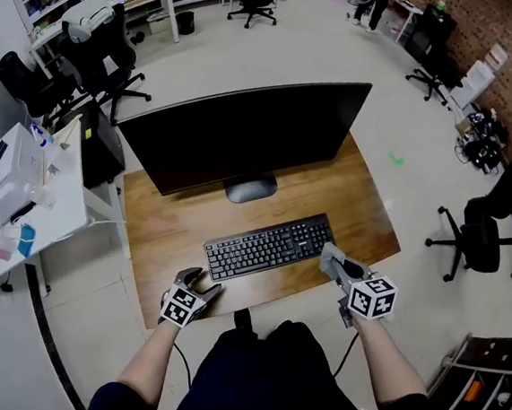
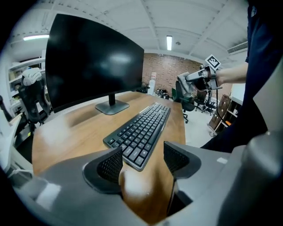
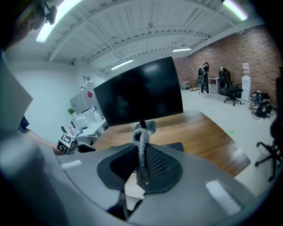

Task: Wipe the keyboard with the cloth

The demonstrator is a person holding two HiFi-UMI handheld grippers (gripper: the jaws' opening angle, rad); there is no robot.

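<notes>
Holding the cloth (image 3: 140, 152) pinched between closed fingers, the right gripper (image 1: 330, 256) is positioned at the right end of the keyboard (image 1: 268, 247). The keyboard lies mid-bench (image 1: 168, 227), in front of the monitor (image 1: 245, 131). The left gripper (image 2: 142, 160) sits near the front edge, fingers apart and empty.

Judged step: approach, with wiping not yet begun. The next move calls for lowering the cloth onto the keys and sweeping it along the rows.

Count: one keyboard, one cloth, one monitor, two grippers.
</notes>
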